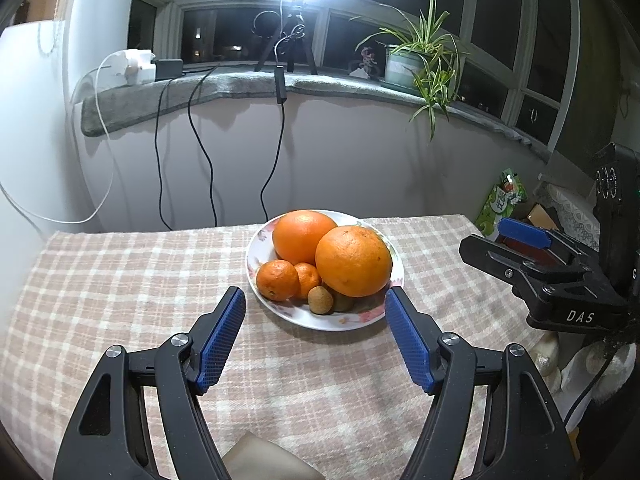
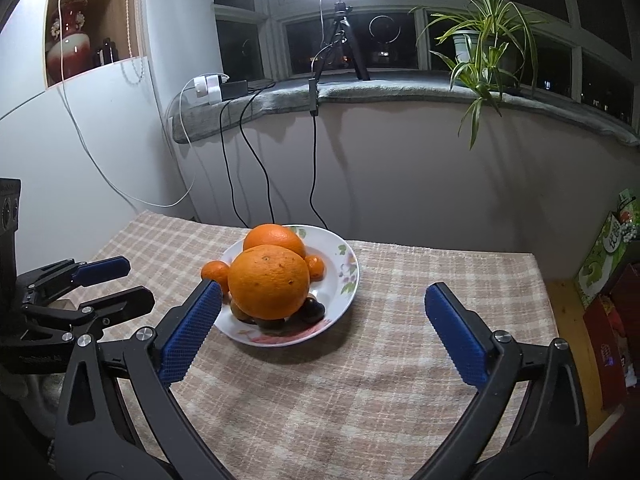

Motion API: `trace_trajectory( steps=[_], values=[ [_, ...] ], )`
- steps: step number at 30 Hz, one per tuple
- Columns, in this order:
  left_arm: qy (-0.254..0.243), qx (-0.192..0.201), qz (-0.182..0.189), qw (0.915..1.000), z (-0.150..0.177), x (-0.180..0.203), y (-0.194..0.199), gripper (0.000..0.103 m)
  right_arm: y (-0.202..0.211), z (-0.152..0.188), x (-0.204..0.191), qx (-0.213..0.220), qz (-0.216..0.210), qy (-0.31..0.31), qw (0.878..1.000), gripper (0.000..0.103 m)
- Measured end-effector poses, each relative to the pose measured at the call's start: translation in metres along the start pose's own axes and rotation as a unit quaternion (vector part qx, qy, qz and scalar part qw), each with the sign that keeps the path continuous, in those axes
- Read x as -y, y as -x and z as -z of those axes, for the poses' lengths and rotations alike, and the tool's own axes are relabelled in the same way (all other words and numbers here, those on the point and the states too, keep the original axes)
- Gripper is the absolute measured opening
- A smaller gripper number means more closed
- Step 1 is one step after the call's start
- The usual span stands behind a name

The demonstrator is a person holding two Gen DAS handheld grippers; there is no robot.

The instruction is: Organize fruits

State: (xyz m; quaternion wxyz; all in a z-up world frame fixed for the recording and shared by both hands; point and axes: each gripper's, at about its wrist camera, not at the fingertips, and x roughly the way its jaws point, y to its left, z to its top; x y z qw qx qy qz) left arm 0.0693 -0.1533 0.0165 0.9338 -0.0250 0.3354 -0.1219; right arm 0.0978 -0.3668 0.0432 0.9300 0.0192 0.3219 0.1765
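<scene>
Fruits are sitting piled on the floral plate [image 1: 256, 256], just ahead of the left tongs [image 1: 316, 300] and ahead and to the left of the right tongs [image 2: 322, 294]. Both tongs are gaping wide and gripping nothing, hovering over the checked cloth of the bench [image 1: 120, 280].

Working outward from the left tongs, a small brown fruit [image 1: 320, 300], perhaps a kiwi or longan, is lying nearest, right between the blue pads. Beside it, to the left, two mandarins [image 1: 277, 280] are touching each other. Behind them, two large oranges are leaning together: the near orange [image 1: 353, 261] is resting on top of darker small fruits, and the far orange [image 1: 304, 236] is sitting at the back of the plate.

From the right tongs, the near orange [image 2: 268, 282] is looming just past the left pad, hiding most of what is under it.

Judging by the pile, everything is already on the plate, so the step in hand is probably tidying or withdrawing. If a fruit is being picked, I would be taking the near orange first, since it is perched highest and likeliest to roll. The pads should be closing across its widest part, gently, and lifting straight up so the small fruits beneath are not being knocked off the rim. The other tongs could be steadying the plate's edge.
</scene>
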Motion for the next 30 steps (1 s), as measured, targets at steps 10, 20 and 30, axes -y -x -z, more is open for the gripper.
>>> trace_trajectory(
  steps=[10, 20, 30],
  values=[
    [-0.001, 0.003, -0.003, 1.0000, 0.000, 0.000, 0.002, 0.077, 0.003, 0.000, -0.008, 0.004, 0.010, 0.017, 1.000, 0.103],
    [-0.002, 0.002, -0.003, 1.0000, 0.000, 0.000, 0.001, 0.077, 0.001, 0.002, -0.010, 0.001, 0.011, 0.023, 1.000, 0.103],
    [-0.007, 0.005, -0.002, 1.0000, 0.000, -0.001, -0.001, 0.077, -0.001, 0.003, -0.010, -0.002, 0.010, 0.022, 1.000, 0.103]
  ],
)
